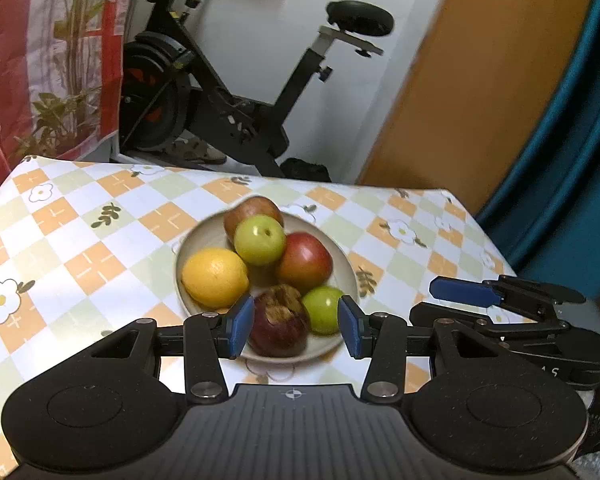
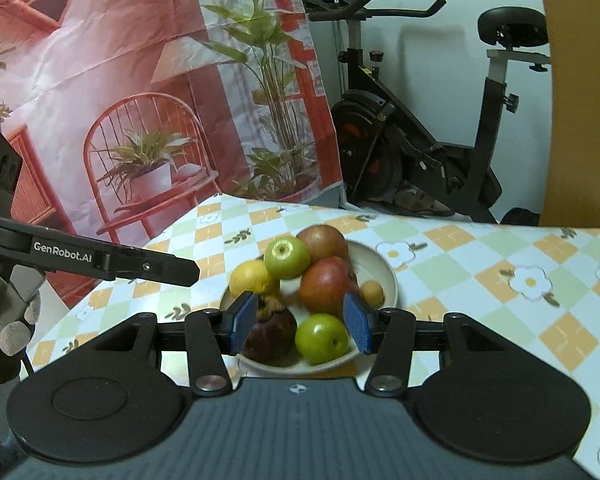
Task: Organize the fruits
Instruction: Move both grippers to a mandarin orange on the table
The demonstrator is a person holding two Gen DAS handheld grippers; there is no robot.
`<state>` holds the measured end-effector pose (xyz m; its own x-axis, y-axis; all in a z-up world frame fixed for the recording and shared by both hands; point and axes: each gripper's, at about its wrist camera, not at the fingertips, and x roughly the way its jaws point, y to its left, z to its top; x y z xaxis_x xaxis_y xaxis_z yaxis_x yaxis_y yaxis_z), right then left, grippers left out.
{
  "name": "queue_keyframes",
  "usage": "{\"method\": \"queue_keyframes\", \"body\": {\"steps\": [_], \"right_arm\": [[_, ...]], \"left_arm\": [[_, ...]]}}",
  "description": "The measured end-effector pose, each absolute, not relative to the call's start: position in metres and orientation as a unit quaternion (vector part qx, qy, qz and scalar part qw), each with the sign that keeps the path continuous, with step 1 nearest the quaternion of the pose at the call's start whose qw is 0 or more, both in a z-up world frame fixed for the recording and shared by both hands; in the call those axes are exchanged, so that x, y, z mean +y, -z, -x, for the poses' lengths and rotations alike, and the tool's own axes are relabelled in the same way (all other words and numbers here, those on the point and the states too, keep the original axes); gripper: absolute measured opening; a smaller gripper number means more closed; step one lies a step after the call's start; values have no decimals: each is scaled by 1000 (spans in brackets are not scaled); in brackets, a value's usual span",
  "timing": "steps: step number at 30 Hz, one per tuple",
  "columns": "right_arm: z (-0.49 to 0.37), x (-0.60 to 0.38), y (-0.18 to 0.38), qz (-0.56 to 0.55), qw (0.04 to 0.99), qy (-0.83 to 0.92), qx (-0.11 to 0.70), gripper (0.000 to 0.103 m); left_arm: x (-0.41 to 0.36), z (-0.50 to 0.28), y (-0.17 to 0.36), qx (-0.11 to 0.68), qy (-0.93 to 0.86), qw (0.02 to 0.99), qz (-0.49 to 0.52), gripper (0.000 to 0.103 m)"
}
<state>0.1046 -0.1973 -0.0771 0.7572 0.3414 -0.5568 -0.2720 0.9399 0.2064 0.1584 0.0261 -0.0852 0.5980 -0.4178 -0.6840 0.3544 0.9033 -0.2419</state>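
Both grippers empty, jaws apart | left gripper nearer plate | dark fruit at 12 o'clock between fingers

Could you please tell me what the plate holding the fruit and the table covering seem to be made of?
The plate looks like glazed ceramic: cream, smooth, with a soft sheen along its thick rim, though plastic cannot be ruled out. The tablecloth looks like wipeable vinyl or oilcloth: a printed check with flowers, lying flat with a slight gloss.
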Motion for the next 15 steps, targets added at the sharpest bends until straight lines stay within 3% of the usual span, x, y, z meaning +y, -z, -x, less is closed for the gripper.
{"method": "queue_keyframes", "body": {"steps": [15], "right_arm": [[-56, -212, 101, -10, 910, -170, 377, 52]], "left_arm": [[-9, -114, 122, 436, 286, 853, -12, 48]]}}
